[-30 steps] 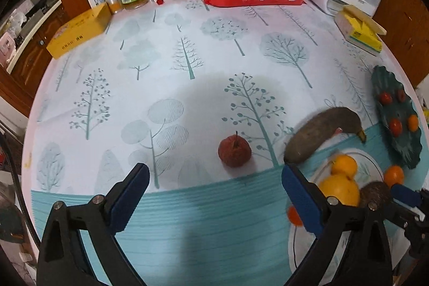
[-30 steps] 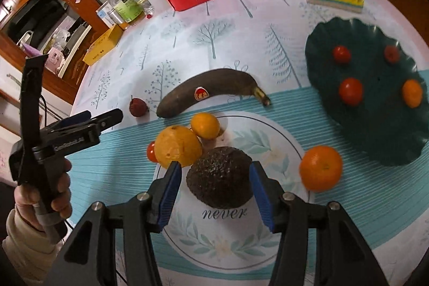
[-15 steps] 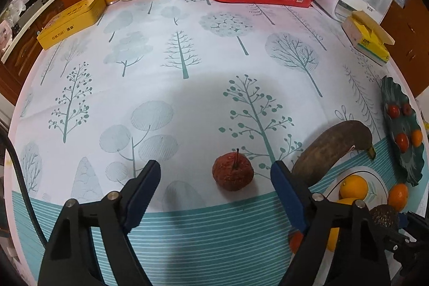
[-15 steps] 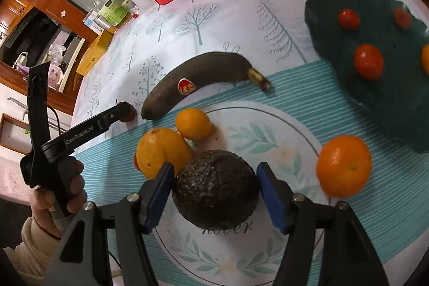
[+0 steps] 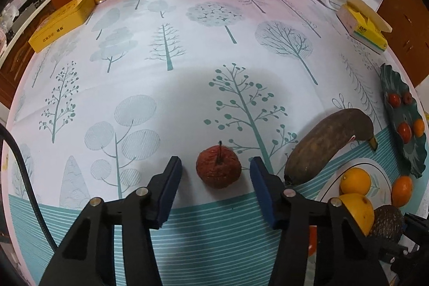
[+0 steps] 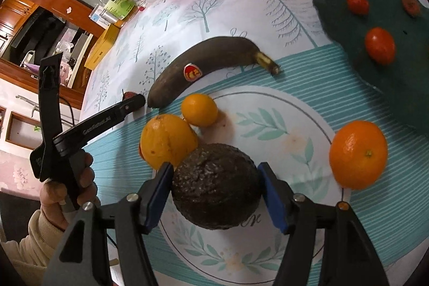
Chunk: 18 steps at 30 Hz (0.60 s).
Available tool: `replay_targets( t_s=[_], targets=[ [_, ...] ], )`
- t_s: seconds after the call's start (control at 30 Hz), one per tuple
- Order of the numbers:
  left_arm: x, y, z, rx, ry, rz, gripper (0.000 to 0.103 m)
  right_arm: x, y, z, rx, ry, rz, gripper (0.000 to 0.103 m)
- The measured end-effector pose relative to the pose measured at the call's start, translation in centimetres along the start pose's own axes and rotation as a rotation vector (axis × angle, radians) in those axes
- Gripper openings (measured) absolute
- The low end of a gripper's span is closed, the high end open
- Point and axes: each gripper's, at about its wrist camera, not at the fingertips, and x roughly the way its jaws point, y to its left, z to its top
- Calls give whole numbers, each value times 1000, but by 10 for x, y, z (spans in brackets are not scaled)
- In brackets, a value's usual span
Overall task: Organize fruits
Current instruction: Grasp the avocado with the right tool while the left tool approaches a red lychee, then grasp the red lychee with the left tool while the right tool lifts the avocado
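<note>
The left tongs (image 5: 215, 172) are closing around a small wrinkled red fruit (image 5: 218, 170) on the bench (image 5: 161, 71), their pads either side of it with a sliver of gap. The right tongs (image 6: 214, 185) straddle a dark avocado (image 6: 215, 185) on the white plate (image 6: 281, 125); whether the pads press on it I cannot tell. A blackened banana (image 6: 206, 66) lies just beyond.

I see left gripper (image 5: 215, 176): black frame, blue pads, silver screws, black cable | right gripper (image 6: 214, 192): same build | hand (image 6: 67, 189): cream sleeve
</note>
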Motion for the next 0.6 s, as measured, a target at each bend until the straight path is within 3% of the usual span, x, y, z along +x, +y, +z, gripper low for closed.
replay_targets(
  t_s=[0.13, 0.37, 0.6],
  targets=[
    [-2, -2, -1, 13, -6, -5, 30, 1, 4, -3, -26, -8, -15, 65],
    [-13, -5, -7, 10, -21, -12, 29, -4, 7, -9, -58, -20, -35, 64],
    [-59, -23, -15, 52, -66, -23, 29, -22, 11, -20, -113, -57, -69, 63]
  ],
)
